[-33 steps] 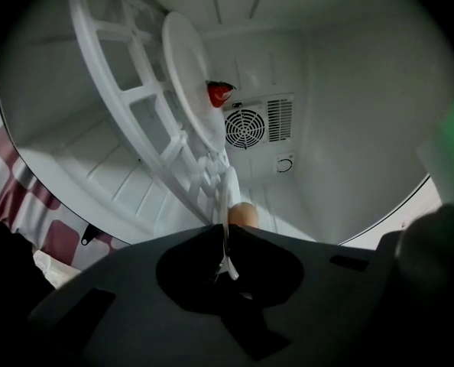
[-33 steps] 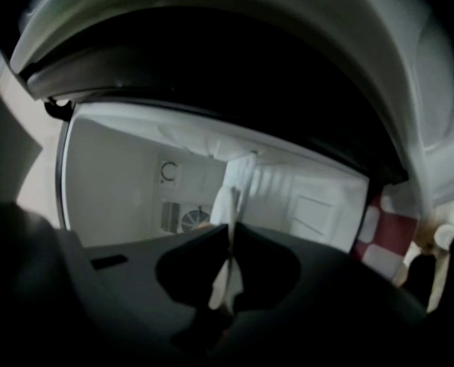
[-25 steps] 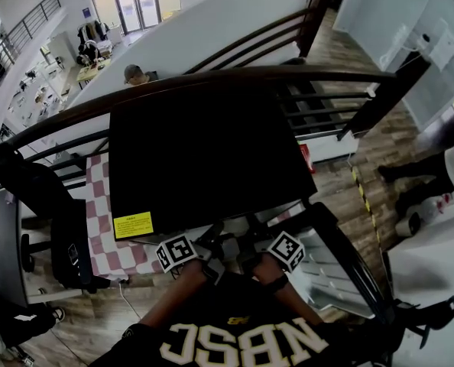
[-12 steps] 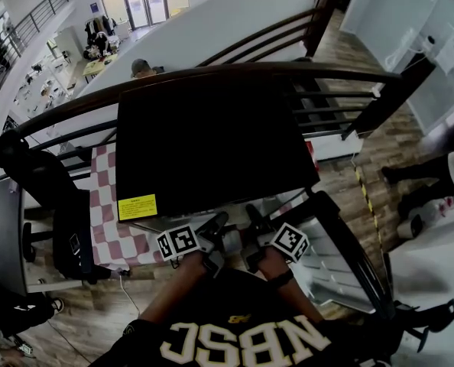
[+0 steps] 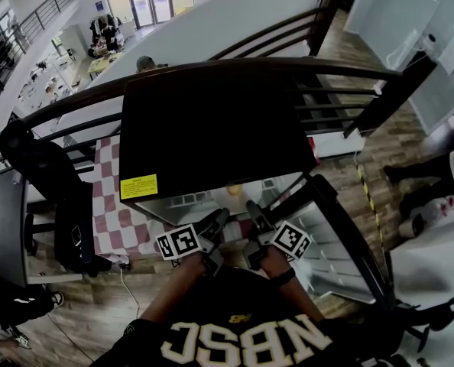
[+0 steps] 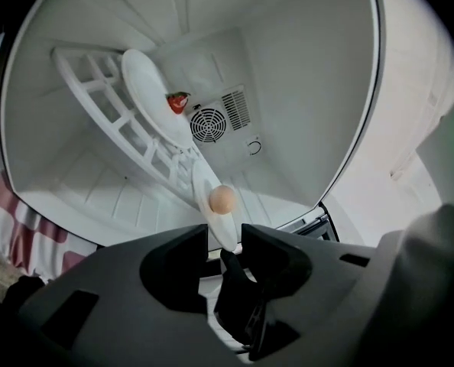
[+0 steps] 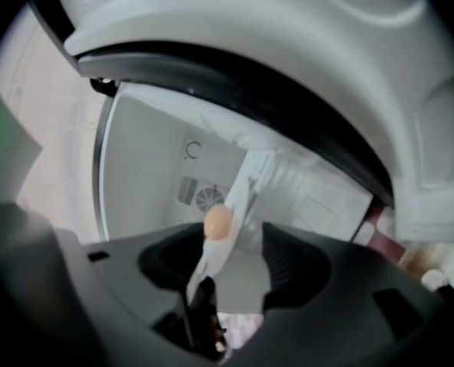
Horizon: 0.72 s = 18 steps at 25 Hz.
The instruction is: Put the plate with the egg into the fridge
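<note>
Jaws of the left gripper (image 6: 225, 239) and right gripper (image 7: 238, 239) have just been opening and stand apart, each pair with the plate (image 6: 202, 178) rim between, seemingly unpressed. Left gripper view shows the plate and egg (image 6: 222, 199) at the front of the shelf (image 6: 108, 117) inside the fridge (image 6: 311, 90). Behind are a second plate (image 6: 147, 86) bearing a red thing (image 6: 177, 102), and a fan vent (image 6: 208, 125). Right gripper view gives only plate and egg edge-on. Head view alone shows the fridge's black top (image 5: 212, 128) and both marker cubes (image 5: 176, 243).
</note>
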Motion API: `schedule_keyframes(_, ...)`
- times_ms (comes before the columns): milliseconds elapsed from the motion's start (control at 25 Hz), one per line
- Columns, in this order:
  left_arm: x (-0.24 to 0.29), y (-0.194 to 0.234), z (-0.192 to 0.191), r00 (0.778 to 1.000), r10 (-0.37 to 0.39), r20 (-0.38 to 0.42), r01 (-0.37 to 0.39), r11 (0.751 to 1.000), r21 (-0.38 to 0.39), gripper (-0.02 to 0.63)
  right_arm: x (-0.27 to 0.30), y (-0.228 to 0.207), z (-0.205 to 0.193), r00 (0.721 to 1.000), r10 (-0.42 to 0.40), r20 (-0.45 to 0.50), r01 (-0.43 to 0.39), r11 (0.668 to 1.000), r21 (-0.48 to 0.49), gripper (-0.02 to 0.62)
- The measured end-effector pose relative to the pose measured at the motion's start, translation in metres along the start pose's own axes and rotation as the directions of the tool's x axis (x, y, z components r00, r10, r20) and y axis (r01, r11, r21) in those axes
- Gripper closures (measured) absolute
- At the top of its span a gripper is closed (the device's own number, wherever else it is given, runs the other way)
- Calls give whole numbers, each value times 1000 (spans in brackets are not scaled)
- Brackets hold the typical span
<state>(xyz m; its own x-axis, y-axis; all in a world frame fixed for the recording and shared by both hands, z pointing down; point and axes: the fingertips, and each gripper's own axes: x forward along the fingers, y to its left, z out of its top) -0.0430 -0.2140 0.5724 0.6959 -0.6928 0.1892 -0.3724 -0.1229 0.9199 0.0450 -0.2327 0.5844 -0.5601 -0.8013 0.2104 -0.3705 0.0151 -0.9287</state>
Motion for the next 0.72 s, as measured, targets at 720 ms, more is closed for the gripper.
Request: schedule_keyframes(720, -19, -6, -24, 989, 143, 26, -135, 838, 528, 468, -37, 6, -12, 995, -78, -64, 25, 803, -595, 374)
